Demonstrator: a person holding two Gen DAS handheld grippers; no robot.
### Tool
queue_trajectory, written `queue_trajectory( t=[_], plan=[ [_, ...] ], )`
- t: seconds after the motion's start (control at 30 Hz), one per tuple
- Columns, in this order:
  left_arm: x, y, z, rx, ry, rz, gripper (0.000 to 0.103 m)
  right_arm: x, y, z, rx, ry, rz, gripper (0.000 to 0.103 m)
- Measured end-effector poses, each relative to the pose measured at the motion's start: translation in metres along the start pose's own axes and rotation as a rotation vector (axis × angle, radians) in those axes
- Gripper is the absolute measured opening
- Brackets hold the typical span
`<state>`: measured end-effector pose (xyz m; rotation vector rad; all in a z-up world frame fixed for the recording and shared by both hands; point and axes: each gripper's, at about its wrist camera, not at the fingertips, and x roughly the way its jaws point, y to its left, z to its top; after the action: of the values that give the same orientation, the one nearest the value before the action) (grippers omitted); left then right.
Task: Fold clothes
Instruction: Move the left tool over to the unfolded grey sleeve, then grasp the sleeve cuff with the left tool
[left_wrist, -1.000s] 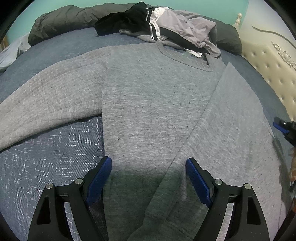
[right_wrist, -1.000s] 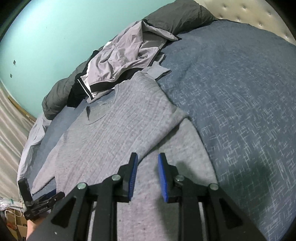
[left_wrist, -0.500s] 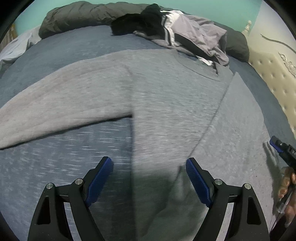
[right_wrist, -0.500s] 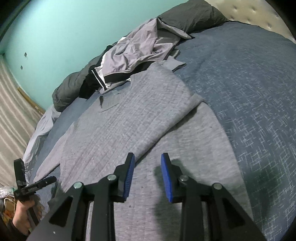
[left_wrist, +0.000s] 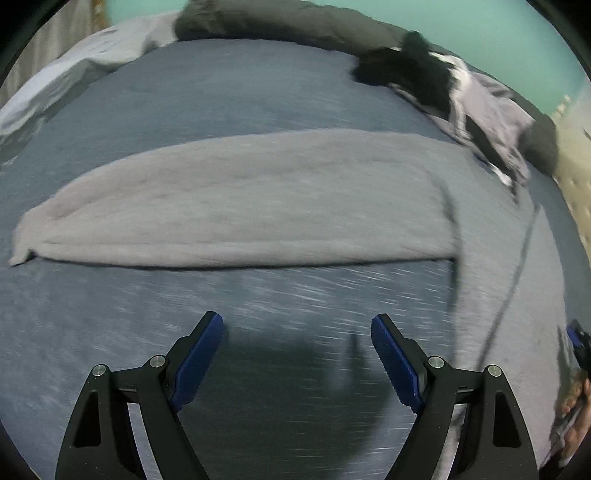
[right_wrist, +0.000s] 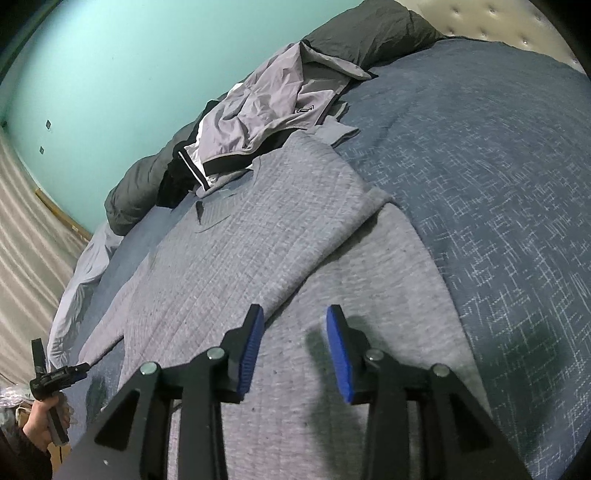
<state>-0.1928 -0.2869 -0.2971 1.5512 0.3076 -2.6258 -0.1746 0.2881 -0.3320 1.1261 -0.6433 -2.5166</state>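
Observation:
A grey knit sweater (right_wrist: 258, 251) lies flat on the blue bedspread (right_wrist: 498, 166), its right sleeve folded across the body. In the left wrist view its left sleeve (left_wrist: 240, 203) stretches out to the left over the bedspread (left_wrist: 240, 92). My left gripper (left_wrist: 297, 332) is open and empty, above bare bedspread just below that sleeve. My right gripper (right_wrist: 295, 325) is open and empty, above the sweater's lower body beside the folded sleeve. The left gripper also shows in the right wrist view (right_wrist: 59, 373) at the far left.
A pile of grey and black clothes (right_wrist: 266, 118) lies by the sweater's collar, with a dark duvet (right_wrist: 369, 33) behind it. A pale sheet (left_wrist: 74, 74) lies at the bed's far left. A tufted headboard (right_wrist: 498, 18) and teal wall (right_wrist: 129, 74) stand beyond.
My left gripper has swung left, from over the sweater's body to the bedspread under the left sleeve. My right gripper has opened wider and stayed roughly in place.

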Motion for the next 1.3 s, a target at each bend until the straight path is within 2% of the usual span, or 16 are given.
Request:
queue_trajectory(
  t=[0.27, 0.53, 0.63, 0.9, 1.03, 1.17, 1.3],
  plan=[
    [-0.016, 0.088, 0.014, -0.187, -0.033, 0.037, 0.085, 0.004, 0.004, -0.002, -0.017, 0.012, 0.0, 0.037],
    [-0.027, 0.158, 0.017, -0.366, -0.076, 0.057, 0.085, 0.01, 0.006, -0.006, -0.032, 0.025, 0.004, 0.038],
    [-0.028, 0.176, 0.018, -0.398, -0.09, 0.078, 0.085, 0.013, 0.005, -0.007, -0.02, 0.032, 0.016, 0.038],
    [-0.015, 0.214, 0.024, -0.519, -0.127, 0.021, 0.084, 0.016, 0.007, -0.008, -0.036, 0.035, 0.008, 0.04],
    [-0.01, 0.223, 0.025, -0.557, -0.154, 0.002, 0.075, 0.019, 0.007, -0.008, -0.036, 0.037, 0.003, 0.04],
    [-0.002, 0.223, 0.034, -0.55, -0.155, 0.005, 0.064, 0.018, 0.01, -0.009, -0.052, 0.032, 0.0, 0.04],
    [0.001, 0.228, 0.038, -0.555, -0.161, 0.005, 0.046, 0.018, 0.013, -0.009, -0.063, 0.031, 0.005, 0.04]
  ],
)
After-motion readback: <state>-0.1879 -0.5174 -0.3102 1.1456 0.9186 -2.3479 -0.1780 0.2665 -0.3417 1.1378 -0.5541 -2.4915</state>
